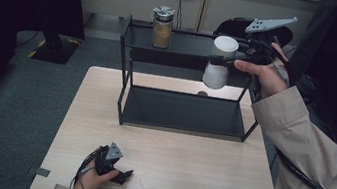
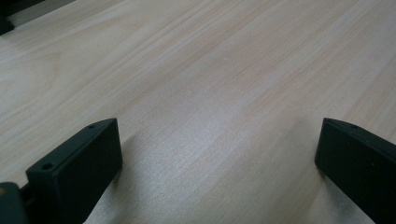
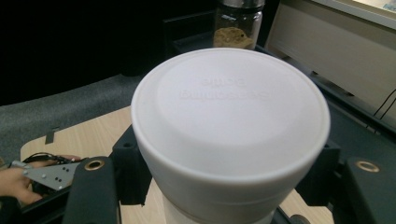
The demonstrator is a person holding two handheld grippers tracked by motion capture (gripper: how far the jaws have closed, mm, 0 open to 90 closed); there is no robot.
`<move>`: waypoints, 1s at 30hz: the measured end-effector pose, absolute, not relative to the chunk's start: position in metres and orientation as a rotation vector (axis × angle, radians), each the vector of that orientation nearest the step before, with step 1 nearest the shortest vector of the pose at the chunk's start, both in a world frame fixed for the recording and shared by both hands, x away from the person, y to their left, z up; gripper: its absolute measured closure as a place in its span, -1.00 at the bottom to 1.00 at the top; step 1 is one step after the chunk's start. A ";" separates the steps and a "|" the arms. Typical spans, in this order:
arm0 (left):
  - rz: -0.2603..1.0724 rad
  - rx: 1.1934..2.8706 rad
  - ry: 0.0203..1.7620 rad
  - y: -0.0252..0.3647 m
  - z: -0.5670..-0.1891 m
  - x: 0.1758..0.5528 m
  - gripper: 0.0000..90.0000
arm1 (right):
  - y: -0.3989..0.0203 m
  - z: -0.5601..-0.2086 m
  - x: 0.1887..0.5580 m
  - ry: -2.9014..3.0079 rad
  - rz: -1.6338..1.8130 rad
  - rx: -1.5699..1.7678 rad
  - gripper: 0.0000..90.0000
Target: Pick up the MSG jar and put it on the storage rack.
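A white lidded jar (image 1: 220, 62) hangs in the air at the right end of the black two-tier rack (image 1: 182, 109), level with its top shelf. My right gripper (image 1: 223, 58) is shut on it just under the lid, and the jar tilts a little. In the right gripper view the white jar (image 3: 231, 126) sits between the two black jaws, lid toward the camera. A glass jar of brown powder (image 1: 162, 27) stands on the top shelf at the left. My left gripper (image 1: 125, 174) rests on the table near the front edge; in its own view my left gripper (image 2: 219, 154) stands open over bare wood.
The light wooden table (image 1: 195, 169) carries the rack at its far half. The rack's lower shelf (image 1: 184, 112) is bare. A small dark spot (image 1: 202, 93) lies on the table behind the rack. The glass jar (image 3: 237, 28) shows behind the white lid in the right gripper view.
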State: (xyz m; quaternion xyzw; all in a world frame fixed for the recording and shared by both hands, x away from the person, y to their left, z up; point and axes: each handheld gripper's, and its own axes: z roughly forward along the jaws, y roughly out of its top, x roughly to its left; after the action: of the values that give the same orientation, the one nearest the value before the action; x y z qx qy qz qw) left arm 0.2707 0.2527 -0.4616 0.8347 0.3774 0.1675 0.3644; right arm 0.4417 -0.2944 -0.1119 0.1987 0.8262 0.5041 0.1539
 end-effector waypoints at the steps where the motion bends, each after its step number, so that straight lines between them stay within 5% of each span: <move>1: 0.431 2.147 0.971 0.253 -0.462 0.271 -1.00 | -0.294 -0.111 0.443 2.364 1.449 0.576 -0.24; 30: 0.430 2.145 0.971 0.253 -0.462 0.271 -1.00 | -0.270 -0.084 0.505 2.237 1.393 0.782 -0.24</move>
State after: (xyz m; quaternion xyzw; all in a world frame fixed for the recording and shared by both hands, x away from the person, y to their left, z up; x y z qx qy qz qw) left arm 0.2713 0.2526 -0.4620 0.8342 0.3775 0.1672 0.3656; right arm 0.5046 -0.2700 -0.0838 0.2792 0.7981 0.4969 0.1953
